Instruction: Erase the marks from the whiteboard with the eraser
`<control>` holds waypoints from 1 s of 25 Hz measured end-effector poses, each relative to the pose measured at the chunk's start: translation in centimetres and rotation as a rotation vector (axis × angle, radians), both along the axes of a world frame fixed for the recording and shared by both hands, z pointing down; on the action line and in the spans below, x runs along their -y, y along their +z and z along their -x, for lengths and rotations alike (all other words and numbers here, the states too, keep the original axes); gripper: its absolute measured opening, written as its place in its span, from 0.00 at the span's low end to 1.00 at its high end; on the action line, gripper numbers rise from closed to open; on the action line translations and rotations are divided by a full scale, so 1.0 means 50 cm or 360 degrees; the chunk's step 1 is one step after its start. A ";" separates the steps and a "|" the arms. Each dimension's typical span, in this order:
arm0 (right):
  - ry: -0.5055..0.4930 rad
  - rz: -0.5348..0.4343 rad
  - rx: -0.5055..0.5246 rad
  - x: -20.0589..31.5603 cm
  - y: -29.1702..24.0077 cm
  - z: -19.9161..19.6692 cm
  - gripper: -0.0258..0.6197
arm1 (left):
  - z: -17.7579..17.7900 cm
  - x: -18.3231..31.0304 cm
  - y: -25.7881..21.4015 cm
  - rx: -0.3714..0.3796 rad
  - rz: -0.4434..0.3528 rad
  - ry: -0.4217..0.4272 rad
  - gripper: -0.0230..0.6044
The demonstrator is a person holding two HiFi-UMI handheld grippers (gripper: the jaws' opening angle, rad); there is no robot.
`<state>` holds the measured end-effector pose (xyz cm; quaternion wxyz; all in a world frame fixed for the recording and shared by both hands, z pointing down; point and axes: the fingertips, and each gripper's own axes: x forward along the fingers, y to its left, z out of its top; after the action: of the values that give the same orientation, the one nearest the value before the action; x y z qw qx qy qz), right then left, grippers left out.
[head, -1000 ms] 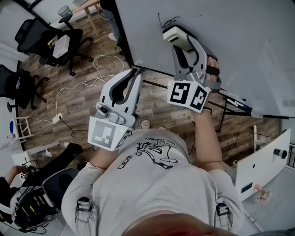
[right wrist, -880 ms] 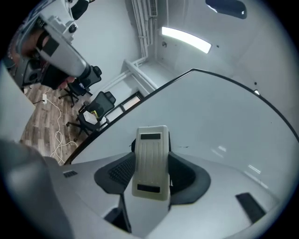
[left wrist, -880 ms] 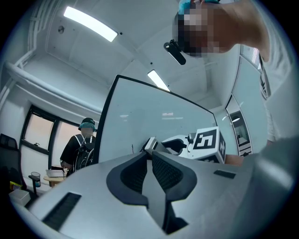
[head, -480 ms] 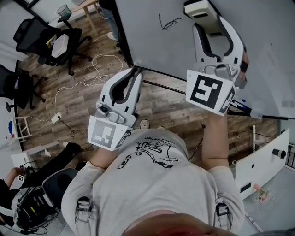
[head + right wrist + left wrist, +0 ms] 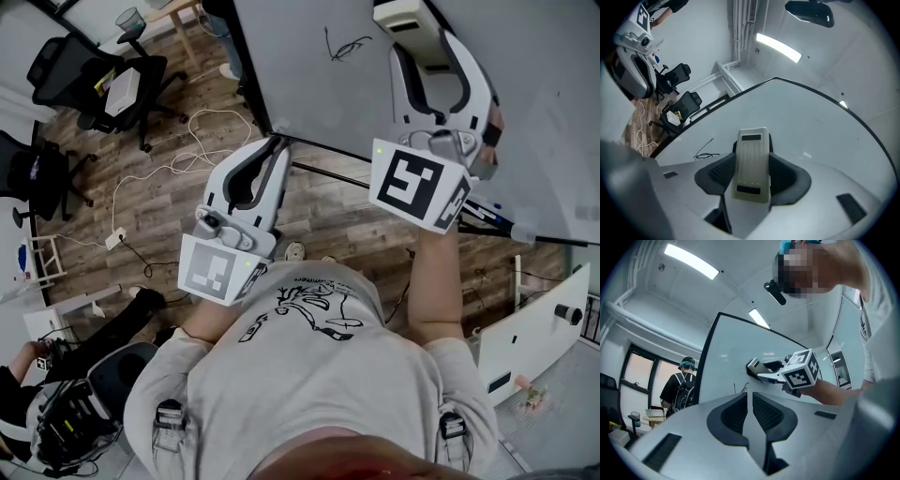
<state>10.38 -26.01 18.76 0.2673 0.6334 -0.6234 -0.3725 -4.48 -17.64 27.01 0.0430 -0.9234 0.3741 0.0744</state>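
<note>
- Head view shows the whiteboard (image 5: 300, 66), which is mostly bare.
- Right gripper (image 5: 412, 42): the jaws clamp the eraser (image 5: 751, 164) and hold it up at the board, beside the scribble; contact cannot be judged.
- Left gripper (image 5: 750, 401): the jaws are closed on nothing and held low.
- Marks (image 5: 342, 44): the black scribble is not yet wiped, so the erasing seems barely begun.

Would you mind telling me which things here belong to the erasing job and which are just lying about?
Belongs to the job:
- whiteboard
- black scribble on it
- eraser, clamped in the right gripper

Just lying about:
- black office chairs
- white power strip on the wood floor
- left gripper, closed on nothing, away from the board
</note>
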 end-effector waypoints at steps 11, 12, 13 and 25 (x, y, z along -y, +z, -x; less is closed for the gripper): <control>-0.0015 0.0022 -0.0105 0.021 0.038 0.038 0.40 | 0.006 0.010 -0.003 0.0007 -0.0011 -0.0014 0.11; -0.0015 0.0024 -0.0112 0.022 0.040 0.039 0.40 | 0.006 0.011 -0.002 0.0007 -0.0010 -0.0016 0.11; -0.0017 0.0027 -0.0116 0.024 0.042 0.041 0.40 | 0.006 0.013 -0.002 0.0007 -0.0009 -0.0018 0.11; -0.0068 0.0075 -0.0158 0.042 0.070 0.073 0.40 | 0.001 0.020 -0.006 0.0010 -0.0003 -0.0025 0.11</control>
<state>6.71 -28.09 22.24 0.3046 0.5941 -0.6314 -0.3944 -4.54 -18.63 26.73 0.0457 -0.9205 0.3813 0.0715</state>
